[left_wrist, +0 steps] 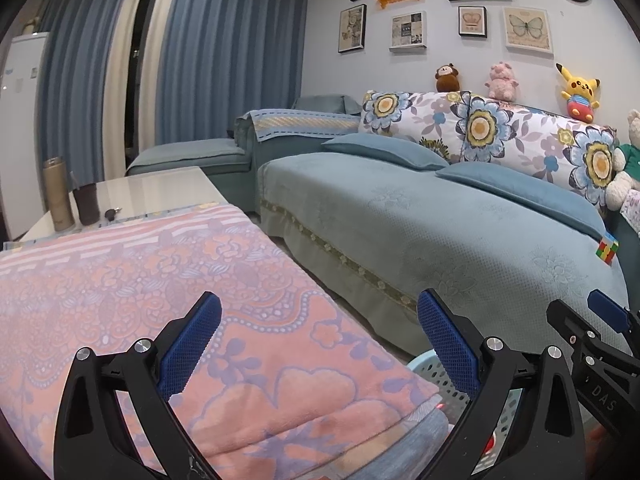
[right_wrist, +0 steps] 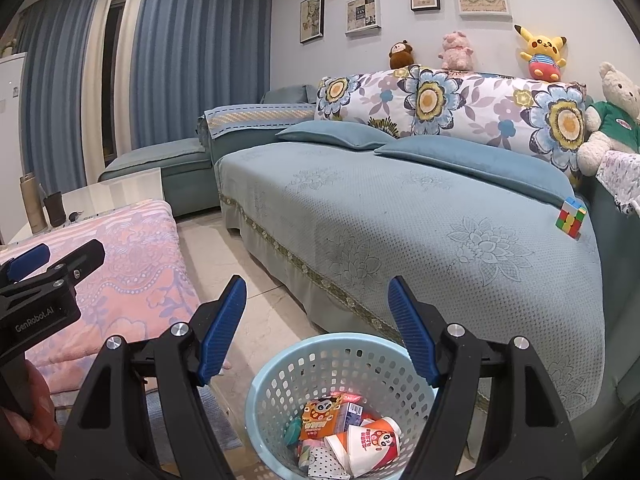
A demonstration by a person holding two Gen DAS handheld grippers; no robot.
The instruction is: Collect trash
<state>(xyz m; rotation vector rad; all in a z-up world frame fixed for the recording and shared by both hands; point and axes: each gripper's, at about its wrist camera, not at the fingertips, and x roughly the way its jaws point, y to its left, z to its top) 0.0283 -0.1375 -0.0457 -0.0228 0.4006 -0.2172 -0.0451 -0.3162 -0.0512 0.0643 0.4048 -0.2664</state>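
Left tool (left_wrist: 318, 340): jaws spread wide, nothing between the blue pads (left_wrist: 188, 350), hovering over the pink flowered blanket (left_wrist: 140, 300) that covers the near end of the bench (left_wrist: 160, 188). Right tool (right_wrist: 316, 330): also spread apart, empty, poised above the light blue basket (right_wrist: 340, 350) on the tiled floor (right_wrist: 256, 304). Same basket glimpsed in the left wrist view at 5 o'clock, mostly hidden behind the left tool's right finger.

Inside the basket, at 6 o'clock in the right wrist view: an orange snack box (right_wrist: 320, 416), a crushed paper cup (right_wrist: 372, 446) with a panda print, and other crumpled wrappers. Basket placed between the bench at 9 o'clock and the sofa (right_wrist: 420, 220) at 2 o'clock, close to the sofa's trimmed skirt.

On the sofa seat, at 3 o'clock: a colour cube (right_wrist: 570, 218) near the far arm. Along the sofa back: flowered cushions (right_wrist: 440, 100), with plush toys (right_wrist: 540, 52) on top and a teddy bear (right_wrist: 612, 120) in a green shirt at the right end.

At the bench's bare far end, 9 o'clock: a tall tan flask (left_wrist: 58, 196), a dark cup (left_wrist: 88, 204) just beside it, and keys (left_wrist: 112, 213) close by. Blue curtains (right_wrist: 192, 60) at 11 o'clock, framed prints (right_wrist: 362, 14) on the wall at 1 o'clock. Part of a hand (right_wrist: 36, 412) gripping the left tool's handle at 8 o'clock in the right wrist view.
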